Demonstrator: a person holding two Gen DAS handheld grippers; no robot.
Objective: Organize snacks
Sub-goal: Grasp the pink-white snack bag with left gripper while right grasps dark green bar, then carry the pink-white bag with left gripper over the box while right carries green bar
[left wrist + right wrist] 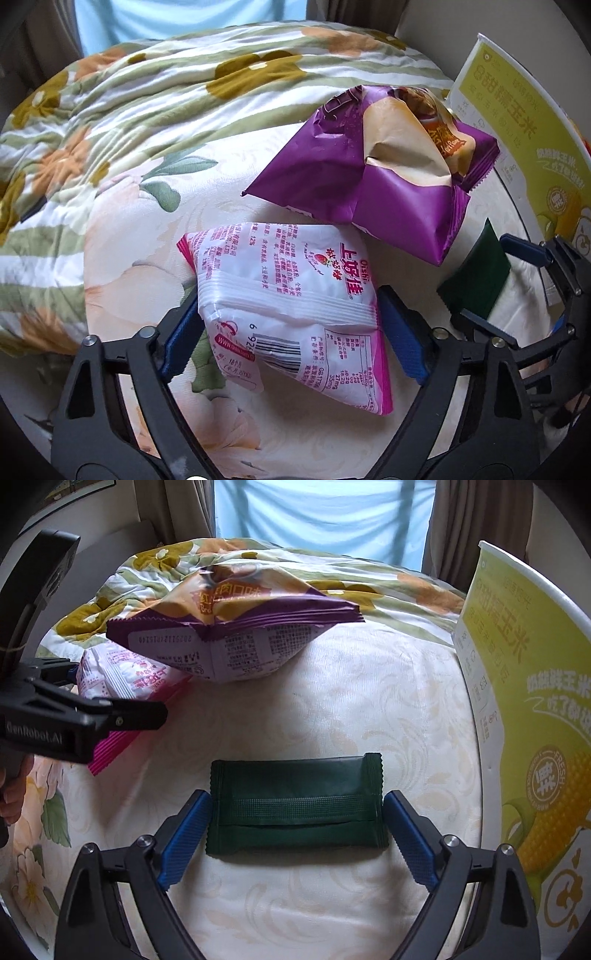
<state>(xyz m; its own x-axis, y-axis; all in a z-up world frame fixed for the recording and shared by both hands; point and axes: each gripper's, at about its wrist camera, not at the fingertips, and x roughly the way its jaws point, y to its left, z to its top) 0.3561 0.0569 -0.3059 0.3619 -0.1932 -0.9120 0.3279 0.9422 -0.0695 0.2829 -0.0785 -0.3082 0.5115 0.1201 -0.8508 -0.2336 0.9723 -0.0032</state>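
left gripper (290, 332) clamps pink pkt (288, 295), right gripper (297, 834) straddles green pkt (295, 805), pads just shy of touching — both likely bound for yellow box (517, 664).

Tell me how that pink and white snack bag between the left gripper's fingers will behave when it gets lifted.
The pink and white snack bag looks puffed with air, so it is probably light and will dent under the left gripper. Its glossy film may slip. One corner seems tucked under the purple bag, which might shift when it lifts.
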